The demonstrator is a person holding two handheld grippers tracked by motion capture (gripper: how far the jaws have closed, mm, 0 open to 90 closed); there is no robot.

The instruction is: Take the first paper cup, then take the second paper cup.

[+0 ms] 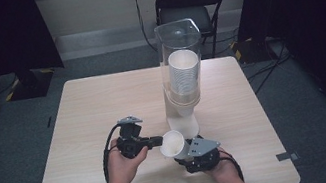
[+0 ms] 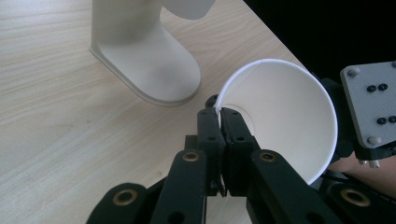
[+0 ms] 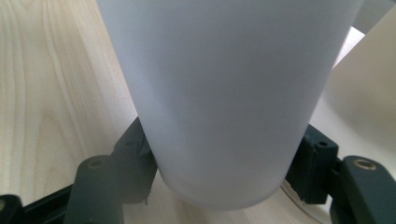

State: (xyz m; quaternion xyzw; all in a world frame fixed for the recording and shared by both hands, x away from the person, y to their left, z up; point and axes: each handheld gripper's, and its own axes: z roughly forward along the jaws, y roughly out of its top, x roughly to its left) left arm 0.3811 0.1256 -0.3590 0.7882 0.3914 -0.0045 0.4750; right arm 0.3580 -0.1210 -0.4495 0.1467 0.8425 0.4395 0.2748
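White conical paper cup, rim pinched in left gripper, body clamped in right gripper

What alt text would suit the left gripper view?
The left gripper pinches the rim of a tilted white paper cup, its jaws shut on the wall. Behind stands a cream dispenser base on a pale wooden table.

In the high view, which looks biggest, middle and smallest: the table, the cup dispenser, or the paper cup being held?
1. The table, by far the widest.
2. The cup dispenser, tall and standing on it.
3. The paper cup, smallest, gripped by both the left gripper and the right gripper.
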